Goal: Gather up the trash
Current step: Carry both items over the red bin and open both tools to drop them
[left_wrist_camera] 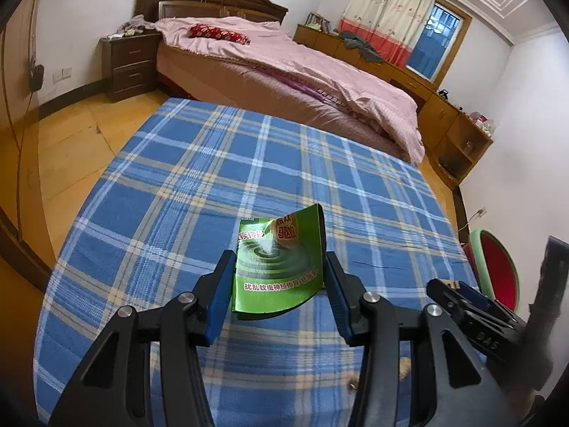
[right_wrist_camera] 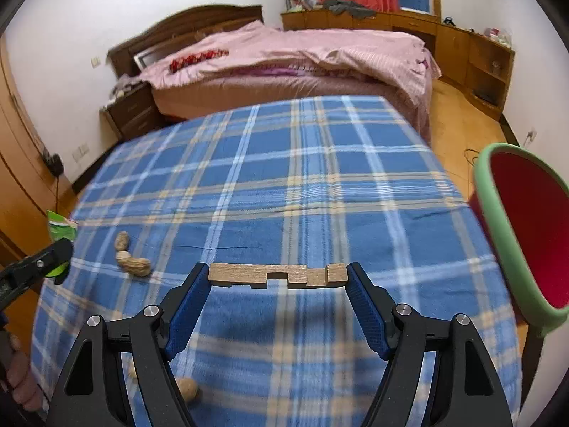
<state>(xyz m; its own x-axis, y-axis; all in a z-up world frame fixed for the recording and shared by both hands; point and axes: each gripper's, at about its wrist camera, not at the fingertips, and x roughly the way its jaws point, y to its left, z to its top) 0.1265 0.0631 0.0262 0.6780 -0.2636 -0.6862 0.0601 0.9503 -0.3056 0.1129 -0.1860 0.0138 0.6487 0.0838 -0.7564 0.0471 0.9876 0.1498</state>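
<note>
Left gripper (left_wrist_camera: pixel 279 277) clenched on a green card wrapper (left_wrist_camera: pixel 281 267), pads against its two side edges; the card bows upward between them and rides clear of the blue plaid cloth (left_wrist_camera: pixel 177 185). Judged light and springy, thin card: it buckles under squeeze, so a grip across the edges holds only while the bow stays put. A pinch on the flat face would be surer.

Right gripper (right_wrist_camera: pixel 277 277) grasps a notched wooden strip (right_wrist_camera: pixel 277 275) end to end, jaws spread wide, one pad on each end. Strip sits level, lifted just above the cloth. Judged stiff, light, dry, not slippery; the notches thin it near the right end, so hard pressure lengthwise could snap it there. Holding it across the width at the solid left half would be safer.

Red bin with green rim (right_wrist_camera: pixel 512 235) stands at the right edge of the table, near the right gripper, mouth tilted toward it. Likely drop point for both pieces.

Count:
- wrapper: one
- wooden strip: one
- bin: one
- peanuts still on the cloth: two to the left in the right wrist view (right_wrist_camera: pixel 129 258), one near under the gripper arm (right_wrist_camera: pixel 187 388), perhaps another beside it, partly hidden.

A hand (right_wrist_camera: pixel 21 380) shows at the near left edge.
</note>
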